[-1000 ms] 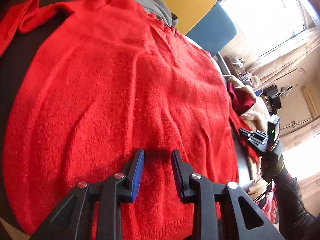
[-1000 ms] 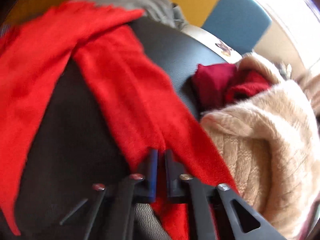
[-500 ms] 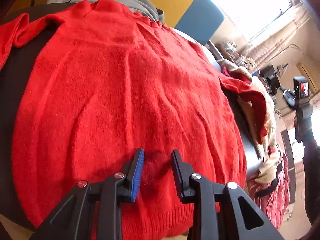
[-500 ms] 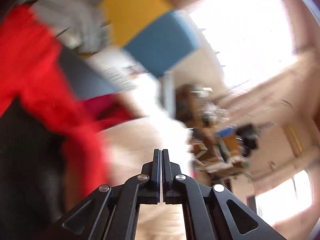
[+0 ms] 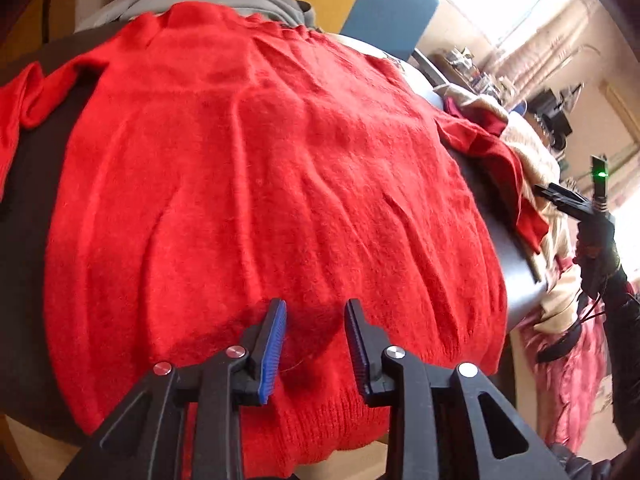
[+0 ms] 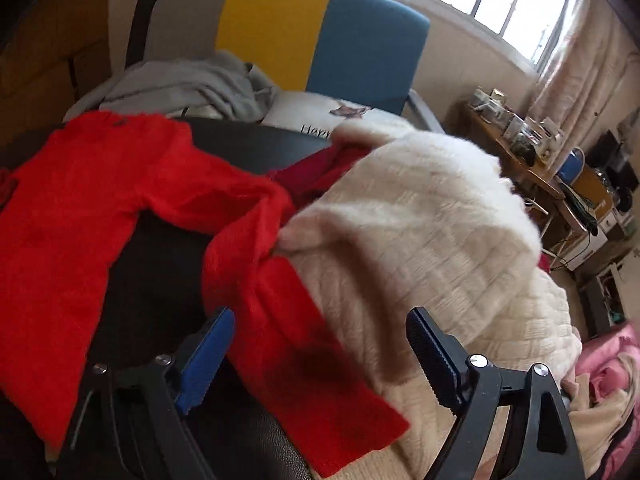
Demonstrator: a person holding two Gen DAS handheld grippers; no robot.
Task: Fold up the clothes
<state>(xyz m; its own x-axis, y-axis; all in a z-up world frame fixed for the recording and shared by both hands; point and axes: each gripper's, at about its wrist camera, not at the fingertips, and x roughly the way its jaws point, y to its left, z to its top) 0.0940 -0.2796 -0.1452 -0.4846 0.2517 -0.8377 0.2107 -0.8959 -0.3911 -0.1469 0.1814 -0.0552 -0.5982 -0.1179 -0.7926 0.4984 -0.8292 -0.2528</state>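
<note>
A red knit sweater (image 5: 260,184) lies spread flat on a dark table (image 5: 28,184). My left gripper (image 5: 316,320) is open and empty, hovering just above the sweater near its hem. In the right wrist view the sweater's right sleeve (image 6: 288,320) lies over the table and against a cream knit garment (image 6: 420,240). My right gripper (image 6: 320,328) is wide open and empty, its jaws standing either side of the sleeve above it. It also shows far right in the left wrist view (image 5: 560,198).
A dark red garment (image 6: 316,172) lies under the cream one. Grey clothes (image 6: 188,88) are piled at the table's far edge by a yellow-and-blue chair (image 6: 320,40). A cluttered desk (image 6: 520,140) stands at the right. Pink fabric (image 6: 608,364) lies low at the right.
My right gripper held the sleeve shut, swung it up and right, then opened wide and let it drop over the cream garment. My left gripper stayed open above the hem.
</note>
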